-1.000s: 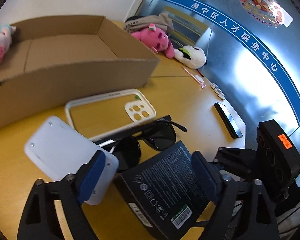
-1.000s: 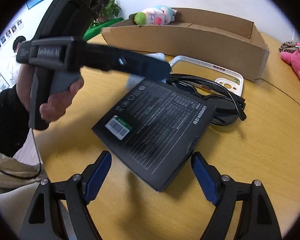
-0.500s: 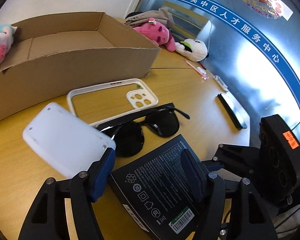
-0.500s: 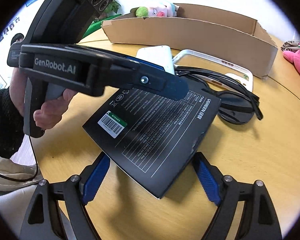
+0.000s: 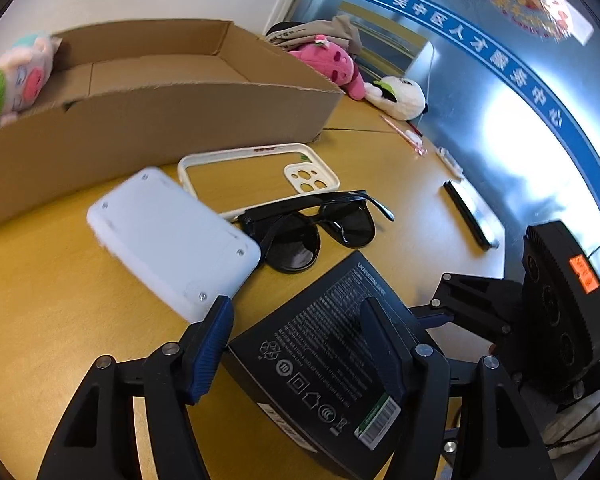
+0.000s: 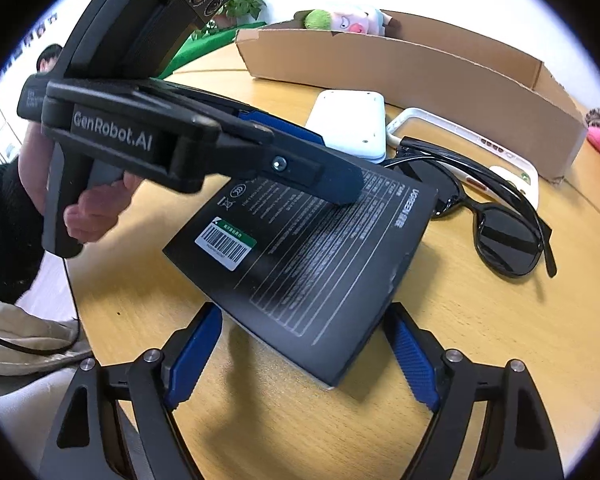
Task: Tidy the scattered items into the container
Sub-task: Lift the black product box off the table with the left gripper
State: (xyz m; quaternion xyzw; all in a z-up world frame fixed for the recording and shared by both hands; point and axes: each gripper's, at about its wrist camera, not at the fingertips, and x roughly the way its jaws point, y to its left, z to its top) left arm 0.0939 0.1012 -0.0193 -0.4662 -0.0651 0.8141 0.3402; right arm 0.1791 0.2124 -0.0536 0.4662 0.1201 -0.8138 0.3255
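Observation:
A black box with white print (image 5: 324,356) (image 6: 312,248) lies on the yellow table, raised at its near edge. My left gripper (image 5: 300,344) (image 6: 340,176) is open with its jaws straddling the box's left corner, one pad over the box top. My right gripper (image 6: 304,348) is open, its blue pads either side of the box's near corner. Beside the box lie a white flat device (image 5: 172,236) (image 6: 352,124), black sunglasses (image 5: 320,228) (image 6: 496,220) and a white phone case (image 5: 260,172) (image 6: 480,144). The cardboard box (image 5: 148,112) (image 6: 412,68) stands behind them, open-topped.
A plush pig (image 5: 16,76) (image 6: 348,18) sits at the cardboard box's end. A pink plush (image 5: 332,64) and a white plush (image 5: 400,96) lie by the glass wall. A black bar (image 5: 468,220) and a pink pen (image 5: 404,136) lie near the table's right edge.
My left gripper has narrowed and moved onto the black box's corner. My right gripper has come closer to the box, whose near edge now sits between its pads.

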